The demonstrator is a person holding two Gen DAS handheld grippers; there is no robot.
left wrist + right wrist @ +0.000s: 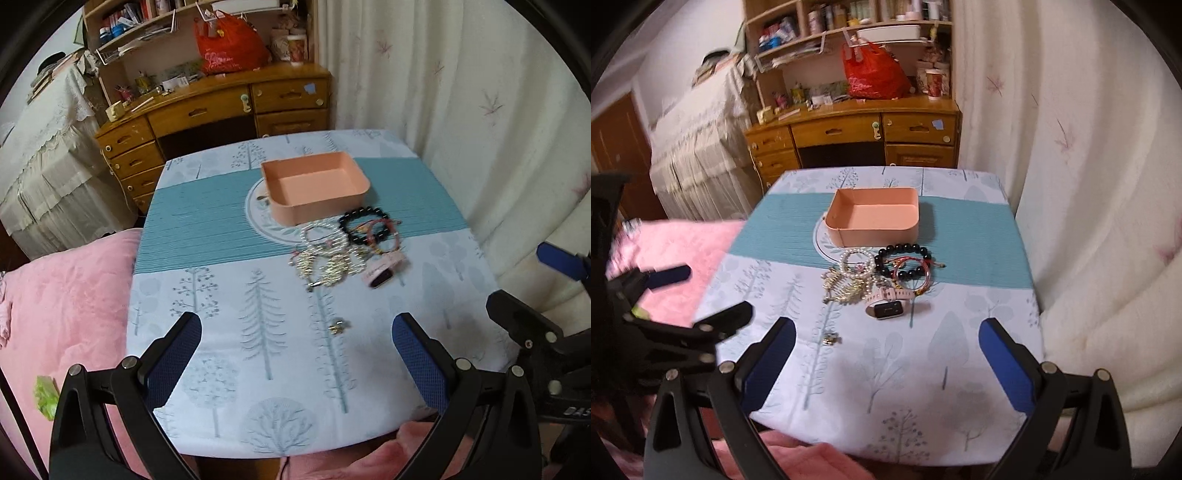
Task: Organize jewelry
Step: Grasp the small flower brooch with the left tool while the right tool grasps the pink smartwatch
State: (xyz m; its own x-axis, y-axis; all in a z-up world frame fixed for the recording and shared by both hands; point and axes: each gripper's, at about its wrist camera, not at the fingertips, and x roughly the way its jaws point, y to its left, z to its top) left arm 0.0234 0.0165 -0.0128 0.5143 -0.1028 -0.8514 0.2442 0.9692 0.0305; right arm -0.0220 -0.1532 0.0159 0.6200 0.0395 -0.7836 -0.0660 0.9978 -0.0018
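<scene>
An empty pink tray [354, 197] [879, 236] stands mid-table. In front of it lies a heap of jewelry: a black bead bracelet [364, 221] [905, 251], a red cord bracelet [388, 240] [912, 275], a pearl bracelet [857, 264], gold hair combs [325, 266] [842, 290] and a pink smartwatch [382, 275] [886, 306]. A small gold piece [338, 326] [831, 339] lies apart, nearer me. My left gripper [297, 354] and right gripper [886, 358] are both open and empty, above the table's near edge.
The table carries a tree-print cloth [258, 314] with a teal band. A pink blanket [55, 295] lies to the left, white curtains [1089, 184] hang to the right, and a wooden desk [221, 110] with shelves stands behind.
</scene>
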